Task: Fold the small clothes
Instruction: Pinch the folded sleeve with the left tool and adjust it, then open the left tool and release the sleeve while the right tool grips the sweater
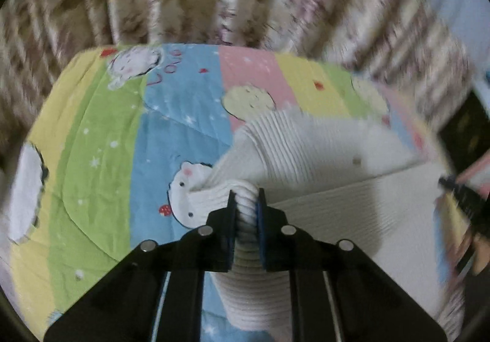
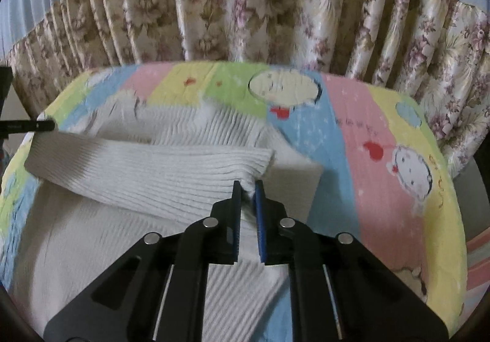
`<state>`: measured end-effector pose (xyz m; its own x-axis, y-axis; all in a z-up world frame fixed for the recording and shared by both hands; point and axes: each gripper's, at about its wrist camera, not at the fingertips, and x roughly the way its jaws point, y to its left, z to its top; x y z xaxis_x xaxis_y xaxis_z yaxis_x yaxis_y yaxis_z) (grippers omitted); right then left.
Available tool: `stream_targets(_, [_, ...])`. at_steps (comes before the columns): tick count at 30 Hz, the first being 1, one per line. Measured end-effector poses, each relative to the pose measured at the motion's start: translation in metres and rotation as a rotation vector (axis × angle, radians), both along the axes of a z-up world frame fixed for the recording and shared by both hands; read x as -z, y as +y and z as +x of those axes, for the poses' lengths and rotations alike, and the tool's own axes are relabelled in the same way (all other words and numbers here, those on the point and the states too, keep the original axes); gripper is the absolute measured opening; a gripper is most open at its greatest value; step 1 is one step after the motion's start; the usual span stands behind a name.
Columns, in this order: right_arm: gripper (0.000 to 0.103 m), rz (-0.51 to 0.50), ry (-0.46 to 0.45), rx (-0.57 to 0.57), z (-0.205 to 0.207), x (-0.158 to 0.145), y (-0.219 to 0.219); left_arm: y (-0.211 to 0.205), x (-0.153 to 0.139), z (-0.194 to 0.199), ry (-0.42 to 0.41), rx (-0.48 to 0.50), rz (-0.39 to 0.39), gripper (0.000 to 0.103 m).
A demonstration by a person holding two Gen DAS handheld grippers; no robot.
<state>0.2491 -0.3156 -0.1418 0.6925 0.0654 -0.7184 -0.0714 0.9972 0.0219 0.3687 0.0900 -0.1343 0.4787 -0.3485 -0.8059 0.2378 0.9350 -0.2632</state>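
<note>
A white ribbed knit garment [image 1: 321, 158] lies on a striped cartoon-print cloth [image 1: 101, 139]. My left gripper [image 1: 246, 195] is shut on a bunched white fold of its left edge, lifted off the cloth. In the right wrist view the same white garment [image 2: 147, 167] spreads to the left, with a band folded across it. My right gripper [image 2: 248, 185] is shut on the garment's right edge, and the fabric runs back between the blue pads. The other gripper's black tip [image 2: 36, 126] shows at the far left, and the right gripper [image 1: 462, 195] shows blurred at the left view's right edge.
The pastel striped cloth [image 2: 367, 139] covers a round-edged surface. Flowered curtains [image 2: 245, 5] hang close behind its far edge. Bare cloth lies left of the garment [image 1: 92, 188] and right of it [image 2: 398, 219].
</note>
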Motion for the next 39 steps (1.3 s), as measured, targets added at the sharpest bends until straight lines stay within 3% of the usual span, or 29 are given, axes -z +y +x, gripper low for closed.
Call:
stream_targets(5, [0.009, -0.001, 0.041, 0.044, 0.029, 0.010, -0.008, -0.017, 0.005, 0.015, 0.005, 0.001, 0.049, 0.013])
stream_targets(10, [0.009, 0.026, 0.138, 0.088, 0.038, 0.042, -0.023, -0.042, 0.021, 0.019, -0.012, 0.020, 0.191, 0.019])
stream_targets(15, [0.009, 0.032, 0.142, 0.085, 0.036, 0.046, -0.023, -0.050, 0.028, 0.020, -0.004, -0.001, 0.271, 0.027])
stream_targets(18, [0.009, 0.041, 0.147, 0.078, 0.034, 0.045, -0.024, -0.053, 0.024, 0.017, 0.000, -0.005, 0.312, 0.056])
stream_targets(19, [0.009, 0.046, 0.148, 0.076, 0.034, 0.044, -0.026, -0.054, 0.017, 0.012, -0.009, -0.007, 0.312, 0.073])
stream_targets(20, [0.009, 0.055, 0.150, 0.073, 0.033, 0.042, -0.026, -0.054, 0.011, 0.007, -0.030, -0.011, 0.316, 0.079])
stream_targets(27, [0.005, -0.010, 0.186, 0.130, 0.017, 0.016, -0.036, -0.067, -0.011, -0.019, -0.072, 0.027, 0.297, 0.079])
stream_targets(31, [0.005, 0.092, 0.270, 0.176, 0.022, 0.034, -0.064, -0.079, -0.004, -0.021, -0.062, 0.065, 0.318, 0.079])
stream_targets(33, [0.012, 0.199, 0.204, 0.137, 0.016, 0.033, -0.070, -0.080, 0.003, -0.019, -0.050, 0.060, 0.327, 0.079])
stream_targets(35, [0.041, 0.291, 0.136, 0.090, 0.010, 0.027, -0.068, -0.077, 0.010, -0.018, -0.032, 0.059, 0.289, 0.079])
stream_targets(39, [0.042, 0.256, 0.131, 0.046, 0.017, 0.028, -0.050, -0.080, 0.022, -0.017, -0.025, 0.056, 0.320, 0.079])
